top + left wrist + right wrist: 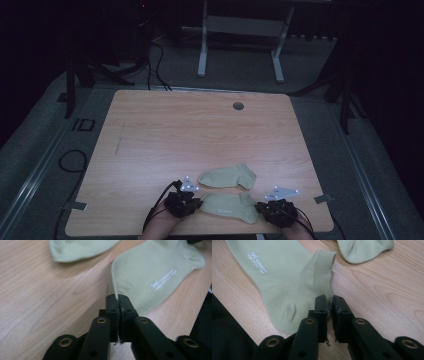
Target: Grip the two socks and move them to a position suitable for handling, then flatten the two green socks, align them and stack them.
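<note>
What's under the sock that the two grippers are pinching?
The near sock lies flat on the wooden table, with bare wood showing all around it. The left gripper and right gripper pinch its ends. Whatever sits beneath the fabric itself is covered.

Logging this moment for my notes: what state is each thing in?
Near pale green cotton sock: flat on table, pinched at both ends.
Far pale green cotton sock: flat, untouched.
Left claw: shut on toe edge.
Right claw: shut on ribbed cuff.
</note>
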Tool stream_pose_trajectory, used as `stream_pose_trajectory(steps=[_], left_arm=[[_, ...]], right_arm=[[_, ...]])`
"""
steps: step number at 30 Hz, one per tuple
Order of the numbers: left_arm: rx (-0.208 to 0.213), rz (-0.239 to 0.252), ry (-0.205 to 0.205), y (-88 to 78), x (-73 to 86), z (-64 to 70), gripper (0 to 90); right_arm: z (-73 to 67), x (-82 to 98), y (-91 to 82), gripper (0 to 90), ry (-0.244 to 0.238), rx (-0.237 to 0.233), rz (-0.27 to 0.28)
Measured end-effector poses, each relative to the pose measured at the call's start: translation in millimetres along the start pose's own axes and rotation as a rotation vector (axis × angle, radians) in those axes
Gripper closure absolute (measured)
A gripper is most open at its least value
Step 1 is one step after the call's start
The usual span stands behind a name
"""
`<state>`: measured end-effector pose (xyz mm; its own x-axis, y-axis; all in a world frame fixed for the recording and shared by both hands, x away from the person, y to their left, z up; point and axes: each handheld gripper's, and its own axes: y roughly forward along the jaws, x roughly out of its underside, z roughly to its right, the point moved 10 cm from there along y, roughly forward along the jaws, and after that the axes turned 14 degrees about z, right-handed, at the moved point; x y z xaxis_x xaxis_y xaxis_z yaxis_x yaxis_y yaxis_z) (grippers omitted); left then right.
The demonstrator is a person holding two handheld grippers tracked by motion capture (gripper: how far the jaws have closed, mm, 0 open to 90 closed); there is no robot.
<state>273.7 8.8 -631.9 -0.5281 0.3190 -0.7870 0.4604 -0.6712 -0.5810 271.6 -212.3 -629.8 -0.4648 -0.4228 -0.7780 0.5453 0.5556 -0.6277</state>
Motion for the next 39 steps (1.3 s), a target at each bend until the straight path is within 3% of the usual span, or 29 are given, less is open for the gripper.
stream_pose_trajectory(steps=[5,10,14,18,26,30,33,39], left_arm=[[0.006,0.028,0.004,-10.0,-8.8,3.6,88.6],[-0.004,0.069,-0.002,-23.3,-20.7,2.9,88.7],[-0.008,0.09,-0.015,-31.4,-31.7,0.2,88.7],[-0.012,0.088,-0.006,-35.5,-44.1,-2.5,88.8],[-0.044,0.088,0.006,-32.5,-72.9,-16.5,88.8],[-0.049,0.084,0.006,-29.9,-78.3,-20.4,88.7],[-0.053,0.086,-0.02,-21.0,-88.3,-28.7,88.8],[-0.056,0.079,-0.022,-10.1,-90.6,-35.3,88.7]], right_arm=[[-3.4,-7.2,-4.6,85.9,0.0,-0.016,0.024],[-6.5,-29.7,-20.6,85.8,0.007,-0.036,0.086],[-2.3,-46.3,-25.8,85.8,0.014,-0.036,0.12],[3.8,-63.4,-28.1,85.9,-0.011,-0.026,0.132],[24.0,-96.5,-23.9,85.8,-0.065,0.013,0.116],[33.7,-104.7,-20.2,85.9,-0.057,0.018,0.11],[46.8,-111.4,-13.8,85.8,-0.029,0.023,0.108],[61.6,-112.5,-1.4,85.8,0.007,0.037,0.093]])
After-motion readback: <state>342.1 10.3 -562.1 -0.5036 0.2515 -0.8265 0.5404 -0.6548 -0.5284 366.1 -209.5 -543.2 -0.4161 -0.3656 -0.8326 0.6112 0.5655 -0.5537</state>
